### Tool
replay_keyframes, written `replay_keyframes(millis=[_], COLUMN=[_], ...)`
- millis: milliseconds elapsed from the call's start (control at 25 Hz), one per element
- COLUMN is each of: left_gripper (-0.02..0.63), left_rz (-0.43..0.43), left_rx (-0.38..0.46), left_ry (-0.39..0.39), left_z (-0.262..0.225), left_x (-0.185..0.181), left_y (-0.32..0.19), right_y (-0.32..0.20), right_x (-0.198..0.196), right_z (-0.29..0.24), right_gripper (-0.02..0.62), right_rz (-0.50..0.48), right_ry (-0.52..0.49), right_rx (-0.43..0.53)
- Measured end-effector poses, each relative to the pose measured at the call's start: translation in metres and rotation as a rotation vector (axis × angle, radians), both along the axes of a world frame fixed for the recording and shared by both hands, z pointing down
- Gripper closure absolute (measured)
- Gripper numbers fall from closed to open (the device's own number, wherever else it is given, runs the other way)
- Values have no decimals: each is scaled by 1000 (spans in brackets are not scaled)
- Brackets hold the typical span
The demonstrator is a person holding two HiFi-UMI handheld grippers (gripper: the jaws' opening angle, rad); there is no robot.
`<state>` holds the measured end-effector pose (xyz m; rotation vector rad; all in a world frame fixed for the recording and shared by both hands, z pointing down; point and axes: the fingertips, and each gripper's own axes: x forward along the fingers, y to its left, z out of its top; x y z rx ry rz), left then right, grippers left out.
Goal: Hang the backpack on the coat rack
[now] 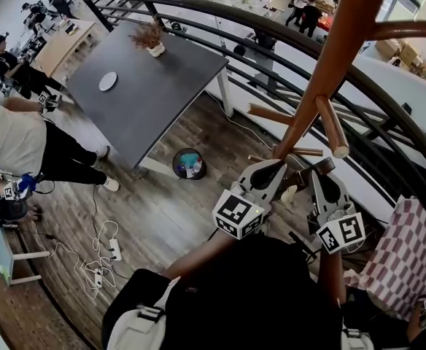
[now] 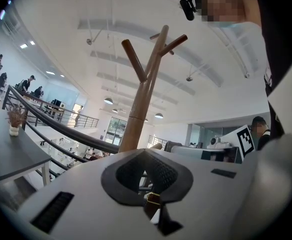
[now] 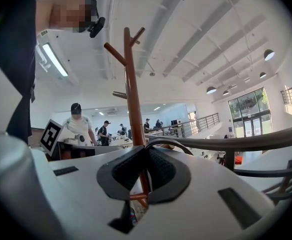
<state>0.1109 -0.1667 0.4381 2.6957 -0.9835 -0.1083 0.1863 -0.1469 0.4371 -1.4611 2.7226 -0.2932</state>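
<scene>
Left gripper (image 1: 275, 170) is pinched shut on a brown buckled strap (image 2: 152, 199), right gripper (image 1: 317, 175) on a thin dark loop (image 3: 175, 143), both right by the smooth wooden coat rack (image 1: 322, 86) at upper right.

The coat rack (image 1: 328, 86) is positioned at 2 o'clock, before the railing (image 1: 220, 20). The left gripper (image 1: 277, 170) and right gripper (image 1: 317, 172) are held side by side at 5 o'clock, just below its lower pegs, each closed on a strap of the backpack (image 2: 152, 199). The table (image 1: 155, 93) is located at 10 o'clock beyond the railing, with a potted plant (image 1: 153, 39) on its far edge and a bin (image 1: 189, 163) beside its near corner.
</scene>
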Motion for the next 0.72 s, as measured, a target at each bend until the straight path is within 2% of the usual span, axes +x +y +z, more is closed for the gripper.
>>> replay_keyframes(millis=[720], left_gripper=[598], left_rz=[-27], left_rx=[16], left_ry=[-11], left_z=[-1], left_x=[-5], left_y=[-11], right_y=[-22], right_x=[-21], right_z=[0], right_gripper=[569], right_rz=[-105], right_ry=[4], right_rx=[-9])
